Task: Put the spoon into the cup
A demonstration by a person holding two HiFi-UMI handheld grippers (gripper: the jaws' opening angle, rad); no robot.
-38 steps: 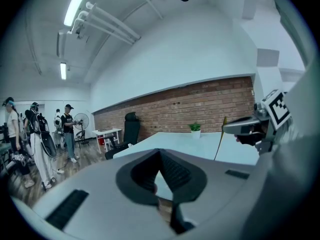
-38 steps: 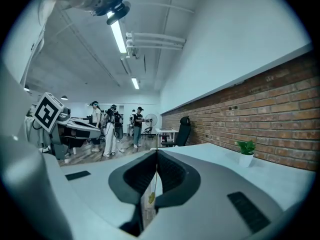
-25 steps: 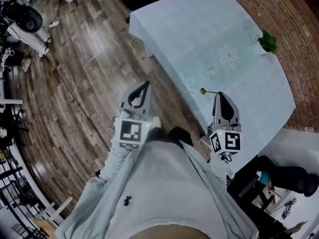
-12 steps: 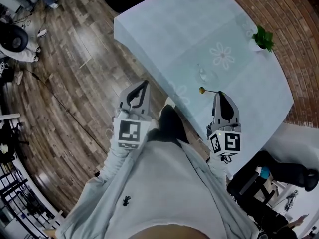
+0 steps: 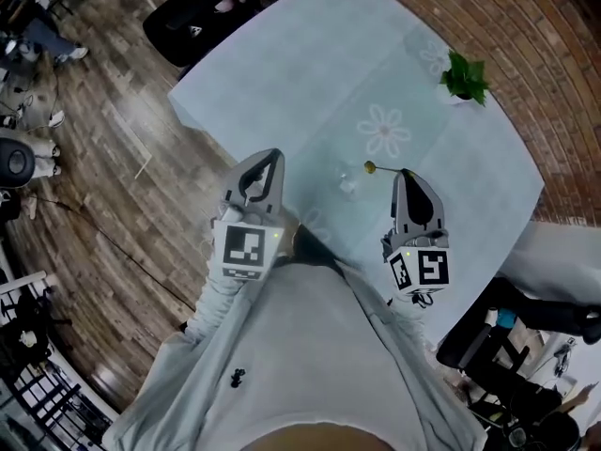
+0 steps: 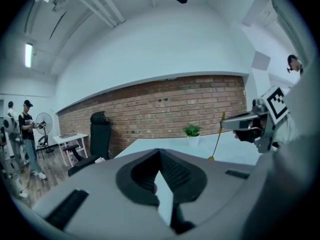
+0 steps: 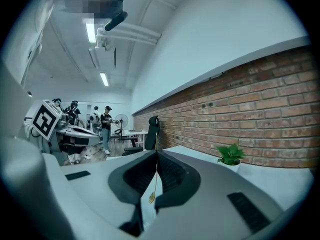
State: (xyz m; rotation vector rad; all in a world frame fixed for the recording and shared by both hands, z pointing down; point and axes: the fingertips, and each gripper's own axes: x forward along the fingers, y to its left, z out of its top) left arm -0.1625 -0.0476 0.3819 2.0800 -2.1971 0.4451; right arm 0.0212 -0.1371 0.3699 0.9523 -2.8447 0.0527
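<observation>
Arms in pale sleeves reach out from the chest, one gripper in each hand, both pointing forward and close to level, with the marker cubes nearest the body. The left gripper is on the picture's left, its tip showing over the near edge of the table. Its own view shows the jaws meeting at the tip with nothing between them.

The right gripper is beside it, well apart, farther over the table. Its jaws are pressed together on the handle of the spoon, pinched right at the tip. In the right gripper view the thin gold handle hangs down from the pinch, the bowl at the bottom. The left gripper view shows the same: the spoon droops from the right gripper's tip, bowl lowest.

The cup, clear glass, stands upright on the table between the two tips in the head view, nearer the right one. The spoon's bowl shows just beside the cup, up and to the right, outside it. A potted plant sits at the table's far side by the brick wall.
</observation>
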